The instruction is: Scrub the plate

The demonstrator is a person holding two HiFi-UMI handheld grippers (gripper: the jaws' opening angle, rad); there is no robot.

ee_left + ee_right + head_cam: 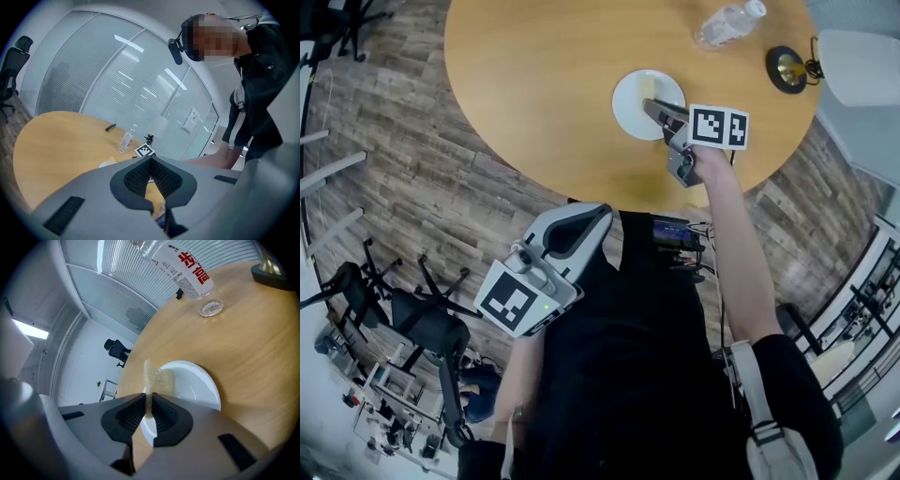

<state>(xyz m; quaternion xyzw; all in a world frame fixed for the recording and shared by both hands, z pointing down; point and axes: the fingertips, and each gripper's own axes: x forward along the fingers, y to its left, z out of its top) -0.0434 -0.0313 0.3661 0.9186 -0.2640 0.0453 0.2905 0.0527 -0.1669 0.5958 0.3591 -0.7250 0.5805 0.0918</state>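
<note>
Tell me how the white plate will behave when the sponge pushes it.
The plate probably slides: it lies loose on the smooth table, and nothing steadies it. Shallow and flat, it seems unlikely to tip. Its gloss suggests rigid, breakable ceramic.

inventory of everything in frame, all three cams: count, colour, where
table: 1, light wood, round, ahead of the person
plate: 1, white, on the table near its edge
sponge: 1, yellowish, over the plate
water bottle: 1, clear with red print, upright beyond the plate
round base: 1, black and gold, on the table beside the bottle
small black item: 1, far side of the table, too small to identify
office chairs: several, black, on the wood floor
left gripper: 1, grey, shut and empty, off the table by the person's body
right gripper: 1, grey, shut on the sponge
</note>
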